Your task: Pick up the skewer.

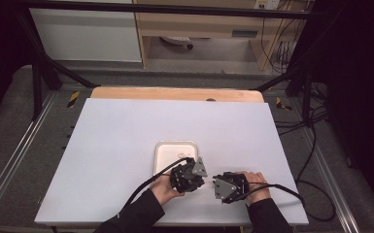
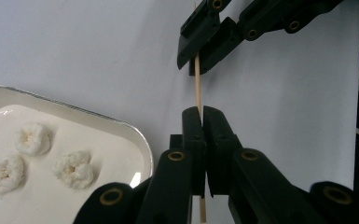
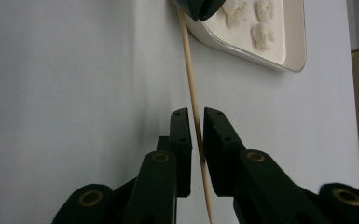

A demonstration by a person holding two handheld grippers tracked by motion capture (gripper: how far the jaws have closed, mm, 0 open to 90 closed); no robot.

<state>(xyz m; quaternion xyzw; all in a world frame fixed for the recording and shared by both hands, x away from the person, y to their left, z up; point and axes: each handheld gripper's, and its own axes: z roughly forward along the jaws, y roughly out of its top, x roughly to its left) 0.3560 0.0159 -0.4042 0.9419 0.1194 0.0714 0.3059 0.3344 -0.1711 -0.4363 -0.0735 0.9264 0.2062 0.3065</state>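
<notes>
Skewer (image 2: pixel 197 88) spanning the gap between both tongs, just beside the tray (image 1: pixel 158 162). Left gripper (image 2: pixel 202 112) clenched on the skewer, jaws pressed flat against the wood. Right gripper (image 3: pixel 195 114) straddling the same stick with jaws slightly parted, a narrow gap on either side, so released or only loosely closing. Three white puffed pieces (image 2: pixel 73 168) lying in the tray, to the left of the left jaws, untouched. Step in hand, by the look of it: a handover or a two-point steadying of the skewer ahead of spearing. Next move calls for closing the right jaws squarely on the stick, then freeing one end and aiming its tip at the nearest piece without bending the thin wood.
</notes>
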